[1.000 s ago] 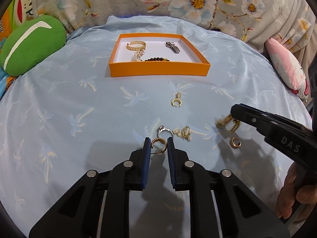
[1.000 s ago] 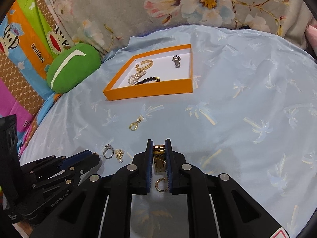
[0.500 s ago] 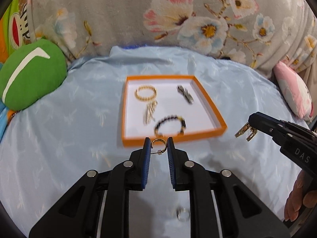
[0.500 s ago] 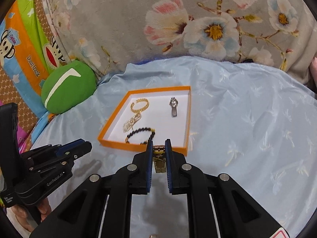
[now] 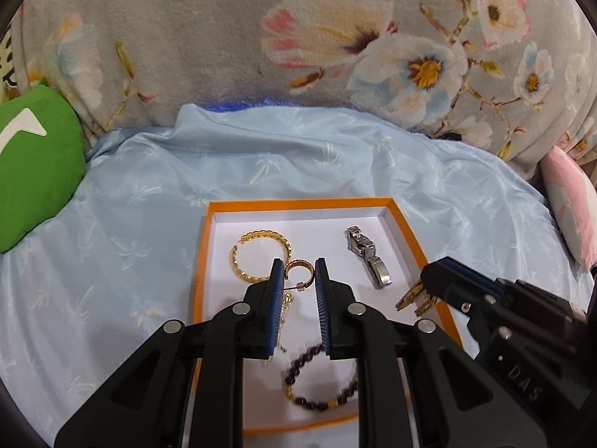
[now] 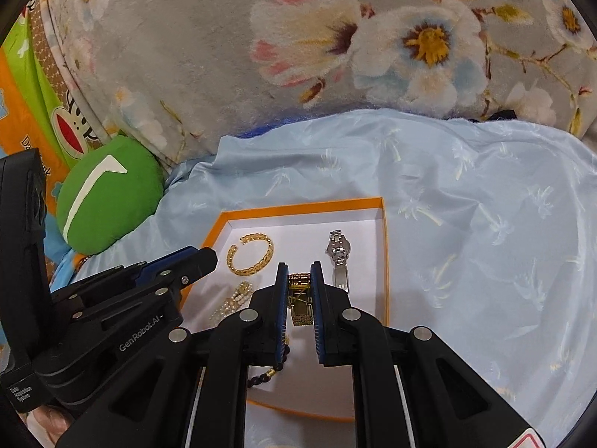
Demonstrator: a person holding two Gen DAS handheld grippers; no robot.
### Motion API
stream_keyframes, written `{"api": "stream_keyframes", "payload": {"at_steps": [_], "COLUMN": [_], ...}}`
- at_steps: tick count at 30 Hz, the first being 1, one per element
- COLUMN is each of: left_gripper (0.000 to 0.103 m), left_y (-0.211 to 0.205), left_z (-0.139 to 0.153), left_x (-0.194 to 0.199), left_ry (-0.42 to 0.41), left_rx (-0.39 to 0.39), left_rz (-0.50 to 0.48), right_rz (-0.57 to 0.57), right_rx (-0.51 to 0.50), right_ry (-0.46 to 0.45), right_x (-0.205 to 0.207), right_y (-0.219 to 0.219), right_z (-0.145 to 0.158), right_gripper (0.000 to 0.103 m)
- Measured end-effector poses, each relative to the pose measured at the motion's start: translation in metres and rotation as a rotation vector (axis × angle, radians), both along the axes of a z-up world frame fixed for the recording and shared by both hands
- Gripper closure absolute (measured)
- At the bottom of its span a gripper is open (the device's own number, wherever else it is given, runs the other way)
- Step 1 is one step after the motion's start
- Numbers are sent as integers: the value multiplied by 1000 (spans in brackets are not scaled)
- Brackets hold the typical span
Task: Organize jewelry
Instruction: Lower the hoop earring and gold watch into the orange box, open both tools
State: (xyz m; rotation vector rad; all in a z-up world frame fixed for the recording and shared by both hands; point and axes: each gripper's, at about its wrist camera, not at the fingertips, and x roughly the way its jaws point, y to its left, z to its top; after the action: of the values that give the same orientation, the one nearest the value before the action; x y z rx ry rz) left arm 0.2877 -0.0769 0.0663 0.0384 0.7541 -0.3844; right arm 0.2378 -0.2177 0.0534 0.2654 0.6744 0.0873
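Observation:
An orange tray [image 5: 410, 220] with a white floor lies on the blue cloth; it also shows in the right wrist view [image 6: 384, 261]. In it lie a gold chain bracelet [image 5: 244, 239], a silver watch piece [image 5: 367, 255] and a dark bead bracelet [image 5: 317, 403]. My left gripper [image 5: 297, 267] is shut on a gold hoop earring [image 5: 298, 266] and holds it over the tray. My right gripper [image 6: 299, 270] is shut on a gold rectangular earring [image 6: 300, 300], also over the tray; it shows at the right of the left wrist view [image 5: 418, 295].
A green cushion [image 5: 33, 171] lies at the left and a pink one [image 5: 571, 201] at the right. A floral grey blanket [image 5: 298, 37] rises behind the tray. A pearl piece [image 6: 231, 302] lies in the tray near the left gripper.
Both grippers have lifted off the cloth with their earrings and moved forward; they now hang over the tray. The loose jewellery on the cloth has dropped out of view.

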Motion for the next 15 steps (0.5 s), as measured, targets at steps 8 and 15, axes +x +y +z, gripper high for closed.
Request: {"api": "stream_keyframes", "payload": {"at_steps": [8,15], "left_gripper": [86,60], "left_y": [-16,-8], "left_z": [-31,-31], "left_x": [20,19], "left_ry": [46,34], "left_rx": [22,-3], "left_rz": [-1,45], "right_rz": [-6,-25], "right_rx": [3,0], "right_ry": [66,18], "right_x": [11,-2], "right_y": [-6,-9], "right_z": [-31,-18], "right_gripper": [91,89]}}
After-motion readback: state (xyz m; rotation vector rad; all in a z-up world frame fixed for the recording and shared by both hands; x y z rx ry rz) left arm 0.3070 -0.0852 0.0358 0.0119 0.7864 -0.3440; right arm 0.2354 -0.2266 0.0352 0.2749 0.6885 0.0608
